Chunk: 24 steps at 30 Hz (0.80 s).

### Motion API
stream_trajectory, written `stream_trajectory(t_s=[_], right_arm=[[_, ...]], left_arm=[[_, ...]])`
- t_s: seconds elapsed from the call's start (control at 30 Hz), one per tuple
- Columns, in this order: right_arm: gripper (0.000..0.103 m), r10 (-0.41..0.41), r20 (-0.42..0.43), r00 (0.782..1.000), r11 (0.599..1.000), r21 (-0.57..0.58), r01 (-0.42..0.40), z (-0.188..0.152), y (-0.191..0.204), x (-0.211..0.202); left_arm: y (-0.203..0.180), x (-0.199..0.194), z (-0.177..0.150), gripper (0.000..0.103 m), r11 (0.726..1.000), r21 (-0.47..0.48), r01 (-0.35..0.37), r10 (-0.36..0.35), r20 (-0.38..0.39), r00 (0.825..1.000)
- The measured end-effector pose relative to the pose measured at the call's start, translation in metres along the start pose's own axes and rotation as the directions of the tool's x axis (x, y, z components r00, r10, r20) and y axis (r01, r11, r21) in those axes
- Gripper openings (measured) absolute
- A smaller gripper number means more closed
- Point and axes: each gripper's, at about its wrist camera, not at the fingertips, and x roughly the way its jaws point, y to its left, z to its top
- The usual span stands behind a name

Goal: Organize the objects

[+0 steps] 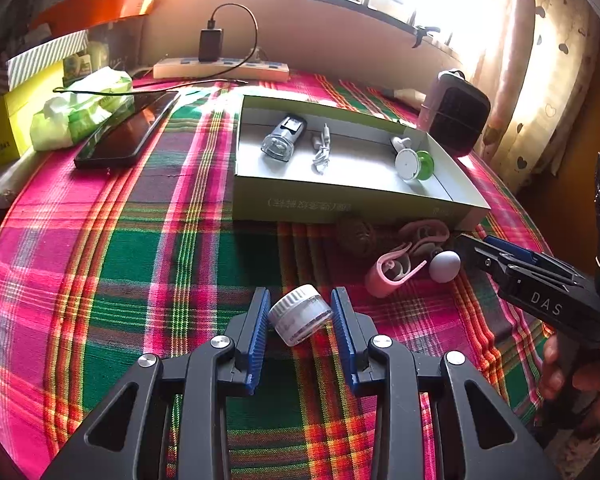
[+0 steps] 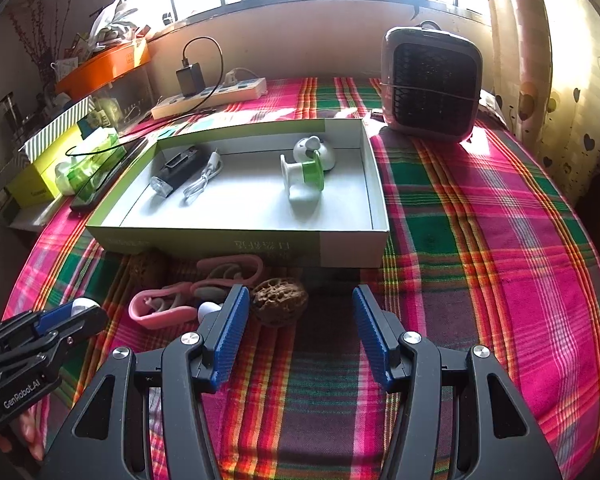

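Small jar (image 1: 300, 314) clamped between left gripper (image 1: 301, 312) pads

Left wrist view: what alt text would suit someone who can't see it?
The left hand-held gripper grips a small white-lidded jar over a plaid tablecloth. Beyond sits an open box holding small items; the right hand-held gripper reaches in from the right.

walnut (image 2: 280, 300) before box (image 2: 236, 246), heater (image 2: 432, 84) behind
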Motion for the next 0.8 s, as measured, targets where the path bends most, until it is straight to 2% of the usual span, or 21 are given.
stream_trajectory(t_s=[0.43, 0.67, 0.8], right_arm=[[0.055, 0.010, -0.024, 1.000, 1.000, -0.007, -0.010, 0.0010, -0.0044, 0.0078], [0.037, 0.019, -0.025, 1.000, 0.998, -0.052, -0.020, -0.0005, 0.0000, 0.0072], [0.033, 0.023, -0.023, 0.999, 0.998, -0.054, -0.025, -0.0014, -0.0004, 0.0062]], left_arm=[[0.0005, 0.0013, 0.0016, 0.029, 1.000, 0.006, 0.001, -0.001, -0.003, 1.000], [-0.0001, 0.0023, 0.0025, 0.029, 1.000, 0.012, -0.005, 0.005, -0.004, 1.000], [-0.0017, 0.0045, 0.0040, 0.029, 1.000, 0.025, -0.016, 0.016, -0.006, 1.000]])
